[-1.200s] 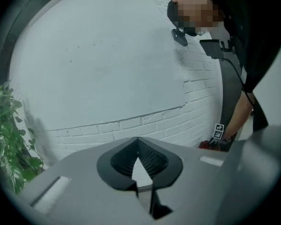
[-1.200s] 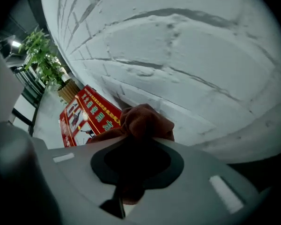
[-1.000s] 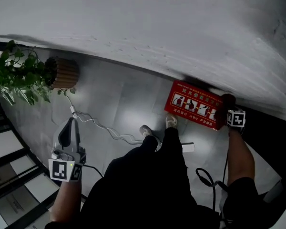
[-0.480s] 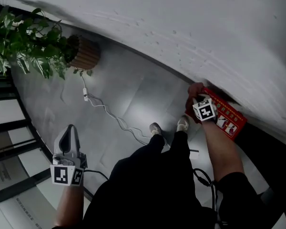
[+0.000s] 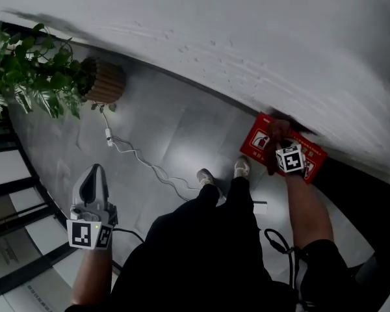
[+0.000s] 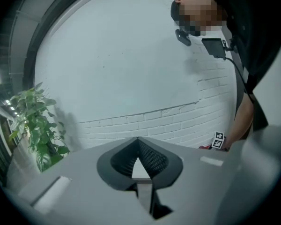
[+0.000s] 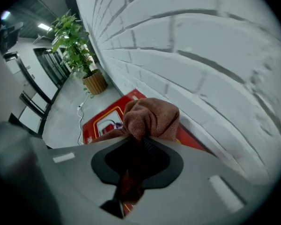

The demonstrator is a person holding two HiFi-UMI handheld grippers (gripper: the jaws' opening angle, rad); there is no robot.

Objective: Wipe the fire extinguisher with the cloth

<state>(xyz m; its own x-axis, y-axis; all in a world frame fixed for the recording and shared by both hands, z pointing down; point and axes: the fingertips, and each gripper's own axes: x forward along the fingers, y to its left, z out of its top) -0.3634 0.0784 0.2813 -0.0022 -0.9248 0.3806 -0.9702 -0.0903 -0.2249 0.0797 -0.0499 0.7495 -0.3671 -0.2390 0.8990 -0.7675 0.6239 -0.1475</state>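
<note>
A red fire extinguisher box (image 5: 255,143) with pictograms lies on the floor against the white brick wall. My right gripper (image 5: 279,138) points down over its middle, shut on a bunched brown-red cloth (image 5: 277,129). In the right gripper view the cloth (image 7: 152,117) bulges out of the jaws just above the red box (image 7: 103,125), and a strip of it hangs down between the fingers. My left gripper (image 5: 95,174) is held out over the bare floor far to the left, jaws shut and empty. Its own view shows the closed tips (image 6: 137,142) aimed at the wall.
A potted plant (image 5: 32,70) in a ribbed pot (image 5: 104,83) stands at the wall to the left. A white cable (image 5: 136,161) snakes from it toward the person's shoes (image 5: 240,166). Dark window frames (image 5: 6,174) line the far left. A black cable (image 5: 279,242) hangs by the right arm.
The right gripper, with the cloth, swept from the box's right end to its left end, then came back to the middle. The left gripper has drifted slightly.
</note>
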